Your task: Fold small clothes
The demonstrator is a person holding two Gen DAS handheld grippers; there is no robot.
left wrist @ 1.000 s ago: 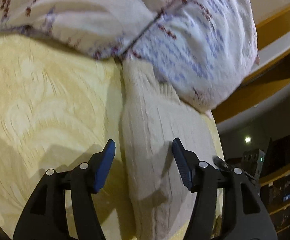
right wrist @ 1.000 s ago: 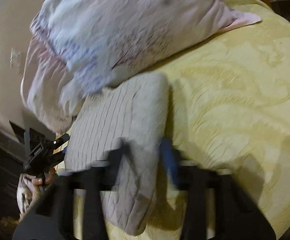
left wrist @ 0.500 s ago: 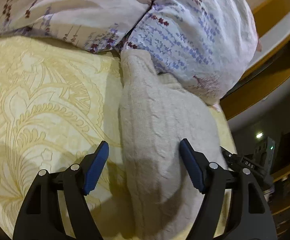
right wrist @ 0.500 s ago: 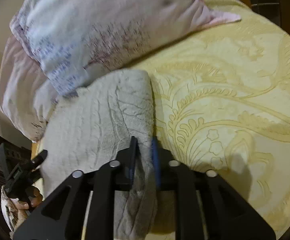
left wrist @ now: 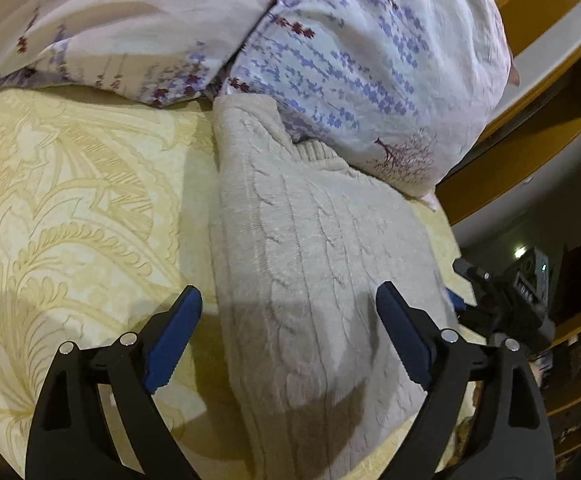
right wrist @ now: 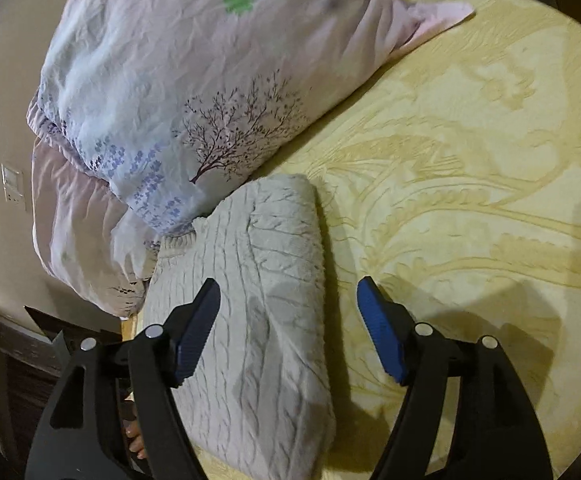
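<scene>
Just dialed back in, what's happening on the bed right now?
A person is working a gripper in each hand over a folded cream cable-knit sweater lying on the yellow bedspread, against a floral pillow. Both the left gripper and right gripper have their jaws opening; neither pinches the knit, so the fold looks just released.

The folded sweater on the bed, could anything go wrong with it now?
Maybe two things. The knit sweater lies near the bed's edge, so a nudge might slide it off the yellow bedspread. Both the right gripper and the left gripper are opening with the sweater between their jaws, not pressed; a blue pad might snag the fuzzy knit and undo the fold. The flowery pillow also leans on one end.
</scene>
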